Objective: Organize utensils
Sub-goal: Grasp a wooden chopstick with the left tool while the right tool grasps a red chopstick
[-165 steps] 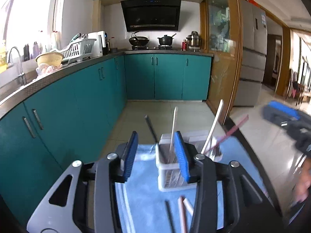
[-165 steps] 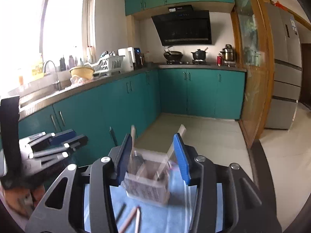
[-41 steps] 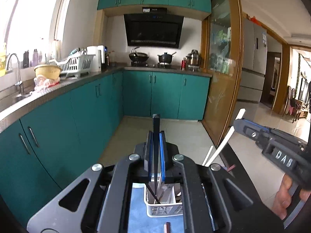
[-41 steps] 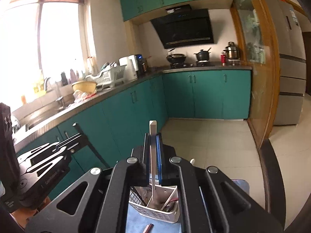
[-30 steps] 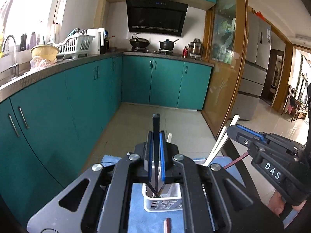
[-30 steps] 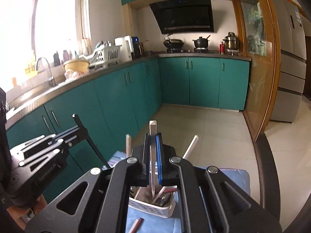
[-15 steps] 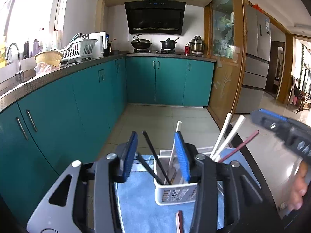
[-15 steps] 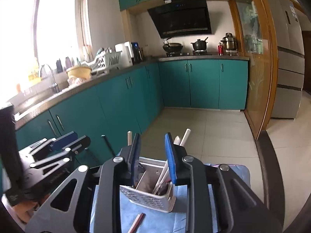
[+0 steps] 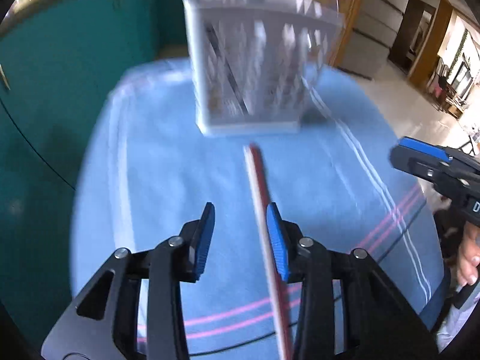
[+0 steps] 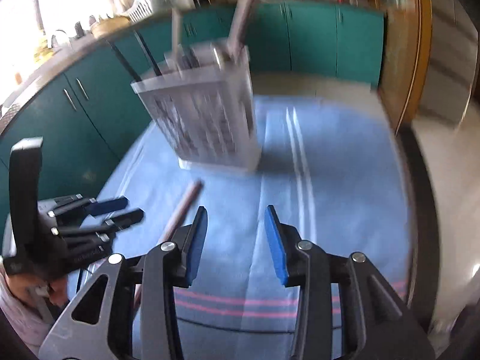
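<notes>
Comparing with the views of a second ago: both tools were then clamped on sticks held above the white basket [image 9: 255, 69]; those sticks are now seen standing in it, and both tools have been brought down low over the blue cloth [image 9: 168, 156] on the tabletop.

Left tool [image 9: 240, 237]: jaws apart and closing, nothing pressed. One reddish stick [image 9: 261, 198] lies on the cloth, running from just short of the basket back under the right-hand blue pad; contact with that pad cannot be told through the blur.

Right tool [image 10: 235, 240]: jaws apart and opening, empty. The same stick [image 10: 183, 210] lies outside its left pad.

Judgement: one loose stick is left; the next pickup is probably being started, by the left tool.

Surroundings: teal cabinets [image 10: 312, 36], dish rack [image 10: 150, 6] on the far counter, fridge [image 9: 381, 30]. Nothing lies between the stick and the basket; the sticks already leaning in the basket could crowd an insertion. The two tools work close together.
</notes>
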A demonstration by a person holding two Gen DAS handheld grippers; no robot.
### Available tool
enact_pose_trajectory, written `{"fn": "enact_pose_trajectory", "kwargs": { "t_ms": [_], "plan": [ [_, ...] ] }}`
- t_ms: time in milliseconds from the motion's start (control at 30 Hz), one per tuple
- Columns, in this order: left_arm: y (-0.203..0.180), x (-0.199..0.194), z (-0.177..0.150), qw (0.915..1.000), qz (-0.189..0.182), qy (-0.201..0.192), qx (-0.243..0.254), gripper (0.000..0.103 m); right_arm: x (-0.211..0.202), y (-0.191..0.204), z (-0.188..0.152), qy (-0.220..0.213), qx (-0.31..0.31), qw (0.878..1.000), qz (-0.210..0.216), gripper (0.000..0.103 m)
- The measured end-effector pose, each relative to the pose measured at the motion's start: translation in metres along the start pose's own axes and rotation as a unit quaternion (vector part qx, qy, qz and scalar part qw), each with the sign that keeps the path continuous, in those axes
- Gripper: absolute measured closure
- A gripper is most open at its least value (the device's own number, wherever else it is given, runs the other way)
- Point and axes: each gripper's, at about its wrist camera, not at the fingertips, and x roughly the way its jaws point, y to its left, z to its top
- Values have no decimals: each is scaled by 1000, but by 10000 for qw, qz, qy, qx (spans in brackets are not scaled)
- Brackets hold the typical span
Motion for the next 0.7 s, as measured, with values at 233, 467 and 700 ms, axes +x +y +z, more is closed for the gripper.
{"fn": "enact_pose_trajectory", "kwargs": {
  "t_ms": [233,467,700],
  "plan": [
    [-21,29,-11,9994,38,254,216,69,19,-6,-9,176,219,9996,71,64],
    [-13,9,-7,9995,-201,-112,-222,92,21,-10,-11,176,316,9993,19,64],
    [4,-27,-2,9968,-100,-522,-602,66,30,-9,-11,270,286,9992,-22,64]
  ]
}}
